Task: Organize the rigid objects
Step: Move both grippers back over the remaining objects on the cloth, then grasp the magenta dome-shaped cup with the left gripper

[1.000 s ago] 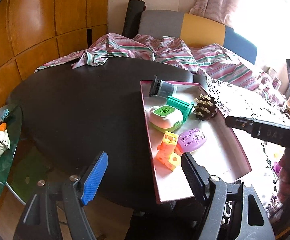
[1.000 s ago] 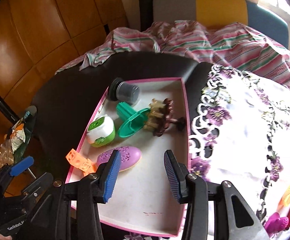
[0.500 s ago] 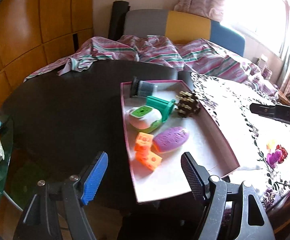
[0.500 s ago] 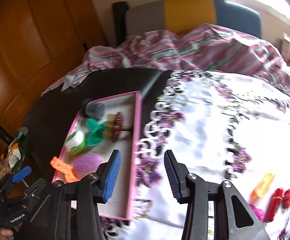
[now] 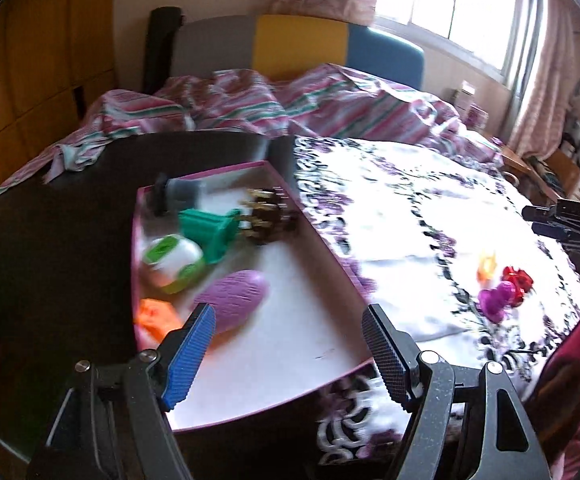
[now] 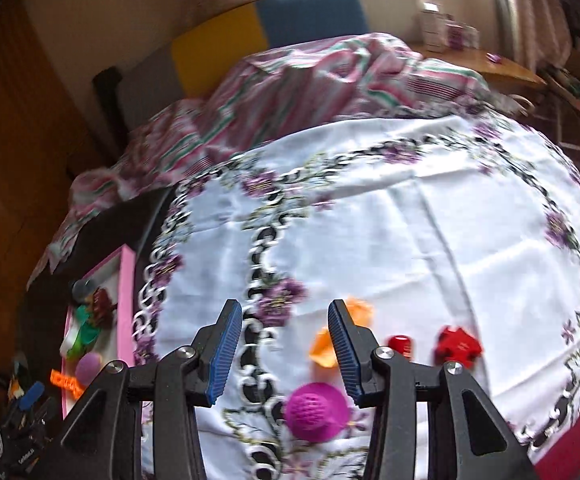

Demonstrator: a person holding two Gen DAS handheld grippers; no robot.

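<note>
Here, all places are given from the pink-rimmed tray.
Left gripper: jaws wide apart, nothing between the pads; it hangs over the tray's near white floor.
Right gripper: jaws apart with nothing gripped; it hangs over the floral tablecloth, well to the tray's right.
Magenta knobbly ball: on the cloth, seen low between the right gripper's fingers, apart from both pads.
Orange piece: on the cloth just beyond the ball, partly behind the right finger.
Red pieces: on the cloth, farther from the tray than the orange one.
In the tray: a purple oval brush, an orange block at its near left corner, a white-and-green case, a teal part, a brown spiked brush, and a grey cylinder at the far end.
Dark table: under the tray, bare on its left.
Striped bedding: heaped beyond the tray's far end.
</note>
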